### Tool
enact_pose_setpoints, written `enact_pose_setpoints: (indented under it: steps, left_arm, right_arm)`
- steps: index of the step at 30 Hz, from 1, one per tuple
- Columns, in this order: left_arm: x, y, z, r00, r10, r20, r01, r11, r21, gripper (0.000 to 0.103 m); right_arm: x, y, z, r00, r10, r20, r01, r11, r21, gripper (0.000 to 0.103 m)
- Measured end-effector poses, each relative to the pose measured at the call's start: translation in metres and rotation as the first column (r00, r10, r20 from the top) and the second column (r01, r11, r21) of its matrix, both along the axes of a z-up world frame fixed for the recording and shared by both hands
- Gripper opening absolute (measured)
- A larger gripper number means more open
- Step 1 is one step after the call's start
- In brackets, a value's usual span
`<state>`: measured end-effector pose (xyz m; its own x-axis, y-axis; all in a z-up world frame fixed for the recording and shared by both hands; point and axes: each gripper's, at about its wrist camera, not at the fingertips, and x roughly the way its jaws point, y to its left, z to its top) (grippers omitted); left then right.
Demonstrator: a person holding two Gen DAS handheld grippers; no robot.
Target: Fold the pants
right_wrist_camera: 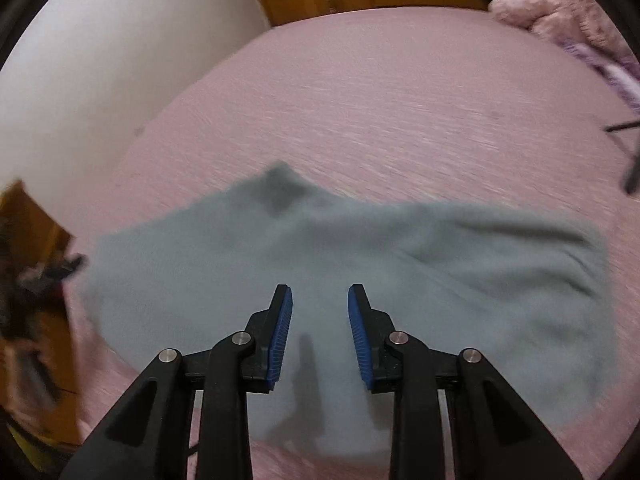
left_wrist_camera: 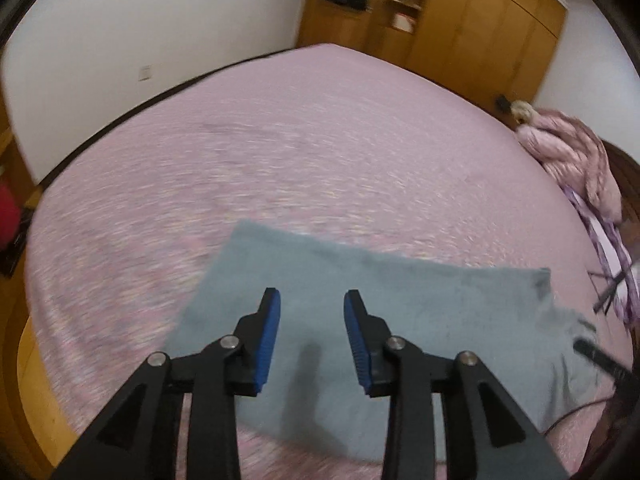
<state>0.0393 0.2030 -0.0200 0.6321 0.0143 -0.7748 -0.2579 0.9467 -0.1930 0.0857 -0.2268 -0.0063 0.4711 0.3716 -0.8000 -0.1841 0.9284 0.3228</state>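
Here, grey pants (right_wrist_camera: 360, 264) lay folded on pink bedsheet (left_wrist_camera: 320, 140); left gripper (left_wrist_camera: 312, 300) & right gripper (right_wrist_camera: 320, 296) hovered over them, jaws apart, nothing gripped.

Pink-sheeted bed (left_wrist_camera: 320, 140), folded grey pants (left_wrist_camera: 360, 280) lying flat on it, pink quilt (left_wrist_camera: 572, 152) at far edge

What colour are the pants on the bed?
Grey-blue pants, seen best in the right wrist view.

Pink bed (left_wrist_camera: 320, 140), perhaps wooden wardrobe (left_wrist_camera: 480, 28)
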Motion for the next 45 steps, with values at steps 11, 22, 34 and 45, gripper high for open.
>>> enact_pose_setpoints:
  steps: [11,22,34,45]
  left_arm:
    - [0.037,0.006,-0.043,0.998,0.022,-0.064,-0.017,0.997,0.07,0.035]
    - [0.043,-0.002,-0.036,0.997,0.032,-0.071,-0.028,0.997,0.068,0.039]
    - [0.053,-0.093,-0.019,0.971,-0.217,-0.095,0.212,0.975,-0.057,0.064]
    - [0.084,-0.23,-0.013,0.862,-0.504,-0.049,0.495,0.86,-0.125,0.063]
  right_arm:
    - [0.085,0.049,-0.04,0.999,-0.042,0.004,0.043,0.996,-0.078,0.012]
    - [0.073,0.014,-0.009,0.997,-0.06,0.043,0.062,0.997,-0.045,0.014]
    - [0.009,-0.09,-0.001,0.974,-0.219,0.05,0.225,0.951,-0.212,0.019]
    - [0.016,-0.112,-0.025,0.969,-0.244,0.043,0.248,0.951,-0.184,0.019]
